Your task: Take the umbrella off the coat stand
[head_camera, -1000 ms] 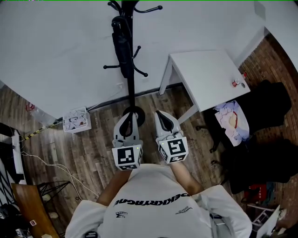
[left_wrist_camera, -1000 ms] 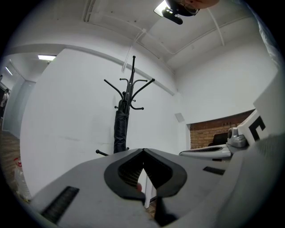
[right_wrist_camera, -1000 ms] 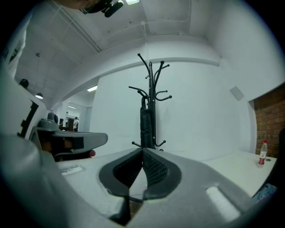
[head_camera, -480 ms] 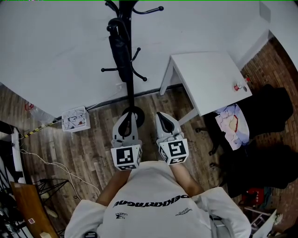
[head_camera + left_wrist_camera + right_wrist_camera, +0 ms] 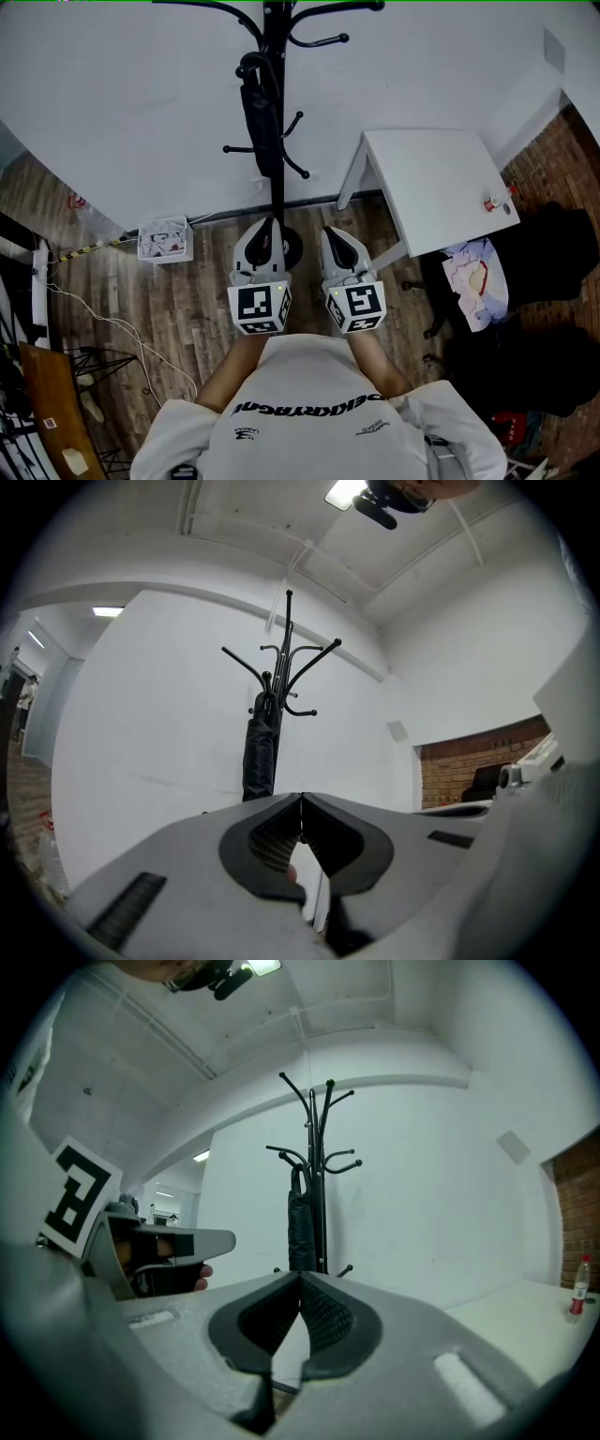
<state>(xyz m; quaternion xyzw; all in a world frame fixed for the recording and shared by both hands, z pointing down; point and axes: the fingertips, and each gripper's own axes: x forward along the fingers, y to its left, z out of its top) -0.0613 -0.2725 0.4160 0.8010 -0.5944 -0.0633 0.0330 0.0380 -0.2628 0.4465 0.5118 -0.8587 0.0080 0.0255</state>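
Observation:
A folded black umbrella hangs by its curved handle from a hook of the black coat stand, against the white wall. Both grippers are level, side by side, short of the stand and apart from it. My left gripper points at the stand's base and is shut with nothing in it. My right gripper is just to its right, also shut and empty. The left gripper view shows the umbrella straight ahead above the closed tips. In the right gripper view the umbrella hangs left of the pole.
A white table stands right of the stand, with a small bottle near its far corner. A patterned box lies on the wood floor at the left, with cables nearby. Dark chairs and cloth crowd the right.
Both grippers, still shut, have moved a little toward the coat stand and risen slightly. The stand sits lower in the head view, with more of its top hooks showing.

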